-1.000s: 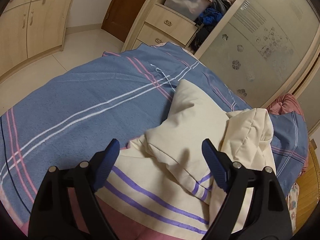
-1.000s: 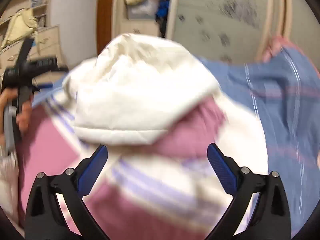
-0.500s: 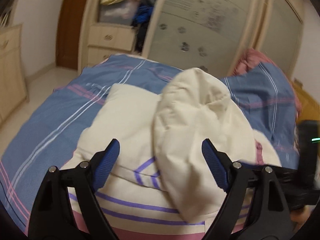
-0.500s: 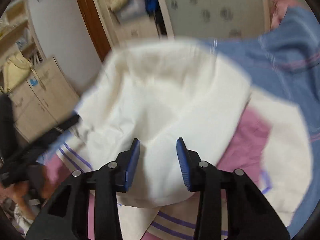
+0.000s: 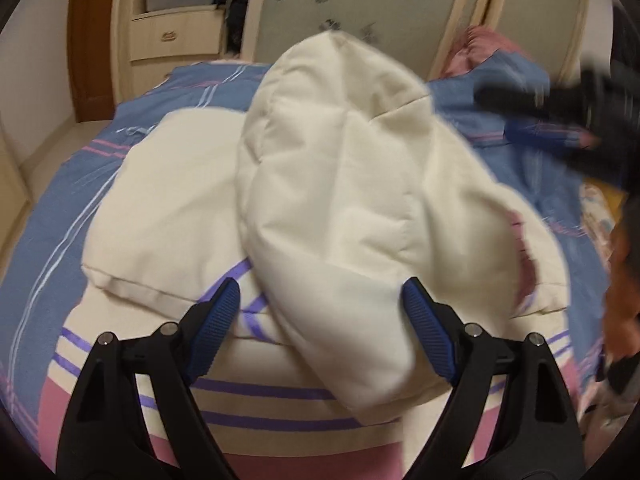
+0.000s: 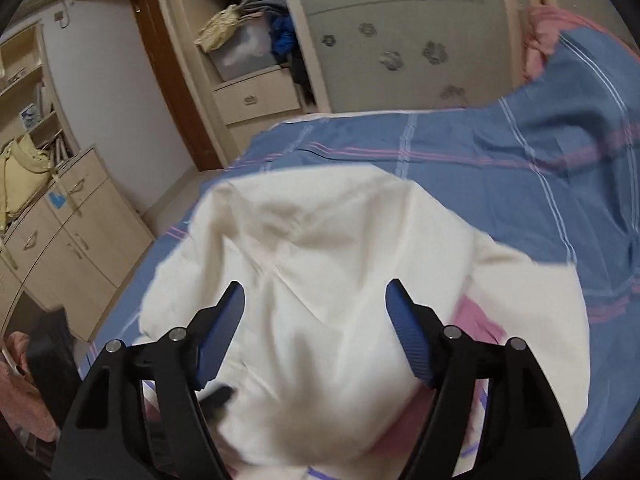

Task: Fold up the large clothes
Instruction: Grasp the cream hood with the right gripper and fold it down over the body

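A large cream quilted garment point(image 5: 340, 184) with purple and pink stripes at its hem lies bunched on the bed, one cream flap folded over the middle. It also shows in the right wrist view point(image 6: 320, 280). My left gripper point(image 5: 320, 320) is open and empty, just above the striped hem. My right gripper point(image 6: 316, 316) is open and empty above the cream flap. The right gripper appears blurred at the right edge of the left wrist view point(image 5: 560, 112).
The bed carries a blue sheet point(image 6: 480, 176) with pink and white lines. A wardrobe with drawers point(image 6: 256, 100) and frosted sliding doors point(image 6: 400, 32) stands beyond the bed. A low cabinet point(image 6: 68, 232) is at the left. Pink bedding point(image 5: 480, 48) lies at the far corner.
The right gripper has gone from nearly shut on the cream flap to open, letting it drop onto the garment. The left gripper stayed open and moved closer over the hem.
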`<state>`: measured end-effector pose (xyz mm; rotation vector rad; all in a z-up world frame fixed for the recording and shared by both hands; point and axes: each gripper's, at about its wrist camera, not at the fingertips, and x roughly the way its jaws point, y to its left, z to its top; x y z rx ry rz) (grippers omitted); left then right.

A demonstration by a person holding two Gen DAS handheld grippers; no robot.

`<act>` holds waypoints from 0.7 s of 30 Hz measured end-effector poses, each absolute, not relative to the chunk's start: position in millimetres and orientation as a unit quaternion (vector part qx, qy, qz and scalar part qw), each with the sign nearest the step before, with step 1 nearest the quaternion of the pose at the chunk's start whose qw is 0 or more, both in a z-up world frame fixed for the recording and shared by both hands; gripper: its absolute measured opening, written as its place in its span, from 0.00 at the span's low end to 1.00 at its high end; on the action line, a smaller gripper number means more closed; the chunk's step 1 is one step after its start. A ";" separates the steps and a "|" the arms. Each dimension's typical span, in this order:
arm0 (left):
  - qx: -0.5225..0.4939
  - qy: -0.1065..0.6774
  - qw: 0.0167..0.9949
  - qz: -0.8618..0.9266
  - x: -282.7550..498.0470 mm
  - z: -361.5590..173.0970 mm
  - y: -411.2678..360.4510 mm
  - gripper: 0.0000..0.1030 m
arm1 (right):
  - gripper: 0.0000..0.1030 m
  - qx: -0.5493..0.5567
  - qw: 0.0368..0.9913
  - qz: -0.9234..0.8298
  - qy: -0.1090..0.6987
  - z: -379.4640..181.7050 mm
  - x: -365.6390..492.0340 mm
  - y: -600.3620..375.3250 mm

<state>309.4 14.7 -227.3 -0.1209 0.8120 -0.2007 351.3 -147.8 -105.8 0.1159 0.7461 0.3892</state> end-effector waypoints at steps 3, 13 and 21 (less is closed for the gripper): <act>-0.081 0.427 0.896 -0.089 317.0 -240.3 24.7 0.81 | 0.66 0.022 0.904 0.184 0.384 -110.5 395.3 -119.3; -0.071 0.442 0.893 -0.055 316.1 -250.5 30.1 0.81 | 0.67 -0.021 0.867 0.135 0.480 -207.0 511.3 -61.5; -0.083 0.439 0.892 -0.064 316.4 -245.8 34.9 0.81 | 0.67 0.104 0.871 0.217 0.428 -149.3 445.1 -120.3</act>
